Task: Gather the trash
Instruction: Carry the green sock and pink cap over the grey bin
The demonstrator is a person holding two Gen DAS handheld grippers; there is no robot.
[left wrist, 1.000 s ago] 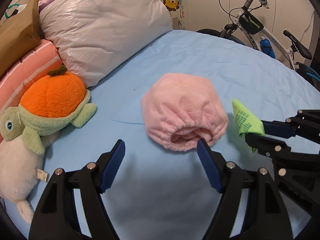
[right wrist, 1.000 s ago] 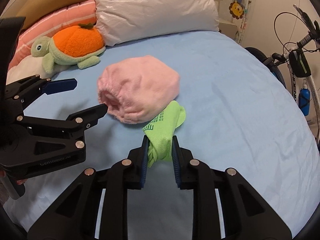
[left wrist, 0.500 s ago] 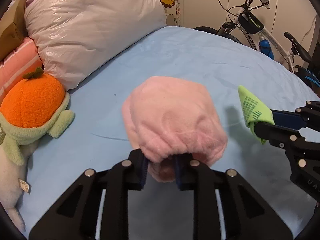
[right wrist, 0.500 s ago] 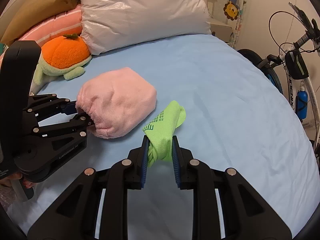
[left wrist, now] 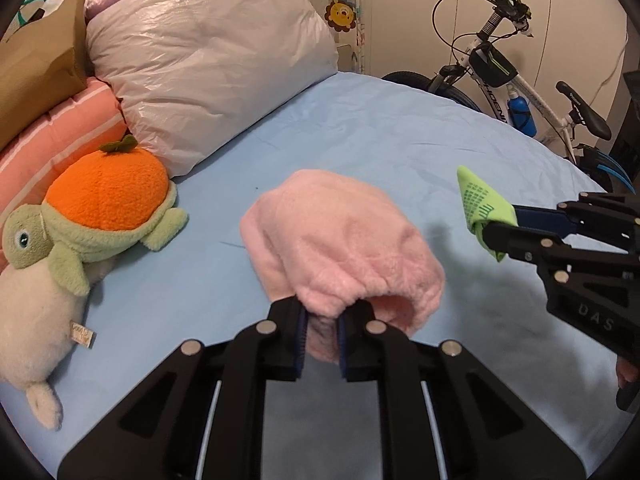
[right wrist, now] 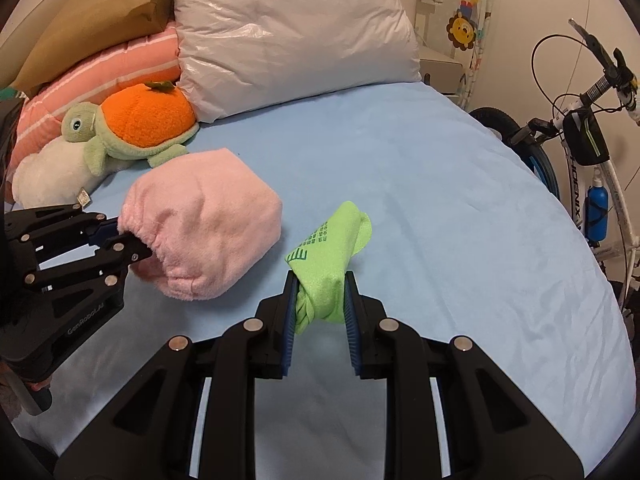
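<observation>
Beside pillow (left wrist: 208,44) — plush turtle (left wrist: 100,216), bicycle (left wrist: 516,80)

Pink fleece cap (left wrist: 344,248): soft, fuzzy, pale pink, dome-shaped, elastic gathered hem. Hem edge pinched at its 6 o'clock side in the left wrist view; crown points toward 12 o'clock, sagging onto the light blue bedsheet (left wrist: 400,140).

Lime-green sock (right wrist: 330,264): knit, darker green grip print on the sole, bunched and folded, toe end toward 1 o'clock. Lies at 3 o'clock of the cap, apart from it.
</observation>
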